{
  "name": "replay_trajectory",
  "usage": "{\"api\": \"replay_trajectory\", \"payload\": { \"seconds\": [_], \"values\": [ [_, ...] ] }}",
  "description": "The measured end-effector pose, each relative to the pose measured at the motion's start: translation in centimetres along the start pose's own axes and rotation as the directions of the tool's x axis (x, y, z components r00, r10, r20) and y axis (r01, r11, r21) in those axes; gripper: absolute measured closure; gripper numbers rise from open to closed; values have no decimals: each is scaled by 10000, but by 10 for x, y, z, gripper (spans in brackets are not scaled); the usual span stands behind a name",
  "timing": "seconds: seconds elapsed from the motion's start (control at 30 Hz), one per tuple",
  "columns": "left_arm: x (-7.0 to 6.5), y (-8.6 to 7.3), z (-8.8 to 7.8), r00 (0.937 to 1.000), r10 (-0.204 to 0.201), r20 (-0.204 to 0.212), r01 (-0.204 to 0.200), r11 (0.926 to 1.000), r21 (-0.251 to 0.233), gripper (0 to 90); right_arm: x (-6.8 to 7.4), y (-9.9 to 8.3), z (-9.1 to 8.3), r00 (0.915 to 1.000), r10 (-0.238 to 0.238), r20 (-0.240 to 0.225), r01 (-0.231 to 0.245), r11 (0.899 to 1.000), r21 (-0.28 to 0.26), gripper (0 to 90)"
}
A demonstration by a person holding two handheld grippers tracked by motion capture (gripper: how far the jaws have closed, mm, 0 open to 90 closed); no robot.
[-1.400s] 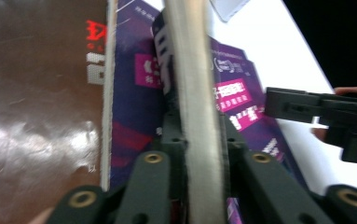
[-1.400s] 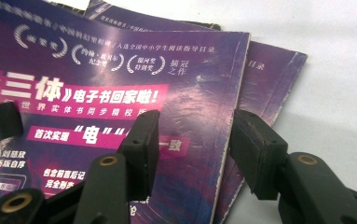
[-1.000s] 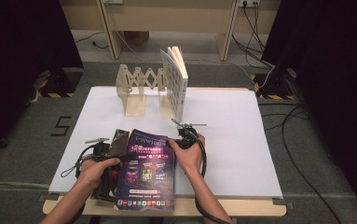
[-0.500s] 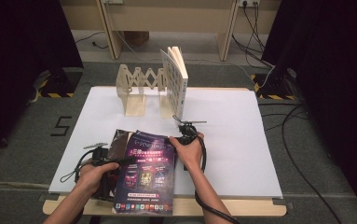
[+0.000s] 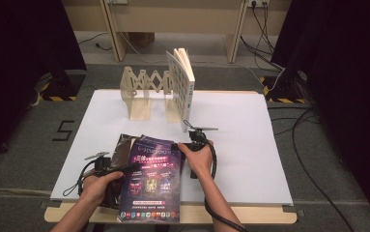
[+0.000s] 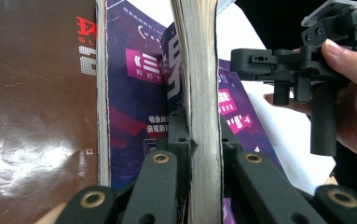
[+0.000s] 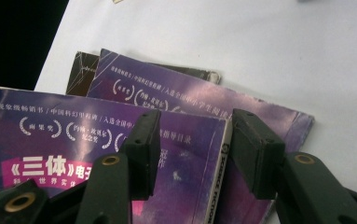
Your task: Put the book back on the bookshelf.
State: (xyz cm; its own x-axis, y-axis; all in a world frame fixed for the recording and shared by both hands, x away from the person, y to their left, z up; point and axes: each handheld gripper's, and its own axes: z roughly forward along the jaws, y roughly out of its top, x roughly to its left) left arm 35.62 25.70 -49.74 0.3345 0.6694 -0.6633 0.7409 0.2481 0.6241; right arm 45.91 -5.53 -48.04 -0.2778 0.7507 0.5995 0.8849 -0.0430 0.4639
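A purple-covered book (image 5: 151, 181) hangs over the table's near edge. My left gripper (image 5: 124, 169) is shut on its left side. The left gripper view has the black jaws (image 6: 203, 140) clamped on the book's thick page edge (image 6: 202, 70). My right gripper (image 5: 182, 146) is at the book's far right corner. In the right gripper view its jaws (image 7: 197, 140) straddle the spine corner of the book (image 7: 73, 154), one pad over the cover, one beyond the spine. They have just been closing and do not visibly press.
A second purple book (image 7: 190, 98) and a dark brown book (image 5: 120, 150) lie beneath it on the white board (image 5: 250, 135). At the back a wooden accordion rack (image 5: 141, 89) holds an upright white book (image 5: 182, 89). Cables run over the floor at the right.
The held book and both hands have drifted very slightly toward the table's near edge; the grip on the left side is unchanged.
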Motion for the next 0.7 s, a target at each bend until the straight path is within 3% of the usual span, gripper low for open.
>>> {"api": "replay_trajectory", "payload": {
  "seconds": [0.17,0.3,0.53,0.7],
  "values": [
    [1,0,0,9998,-187,87,187,9998,-37,820,-2,-1,-2,9992,365,-173,-362,9992,170,584],
    [2,-1,0,9996,-269,91,271,9995,-187,820,-4,-4,-3,9958,625,-670,-581,9961,667,599],
    [-1,4,4,10000,-94,-31,94,10000,31,817,-3,-4,-7,9974,272,-672,-188,9922,1234,665],
    [0,7,6,10000,25,18,-26,9996,264,816,-2,0,-17,9888,374,-1444,-167,9897,1423,746]
  ]
}}
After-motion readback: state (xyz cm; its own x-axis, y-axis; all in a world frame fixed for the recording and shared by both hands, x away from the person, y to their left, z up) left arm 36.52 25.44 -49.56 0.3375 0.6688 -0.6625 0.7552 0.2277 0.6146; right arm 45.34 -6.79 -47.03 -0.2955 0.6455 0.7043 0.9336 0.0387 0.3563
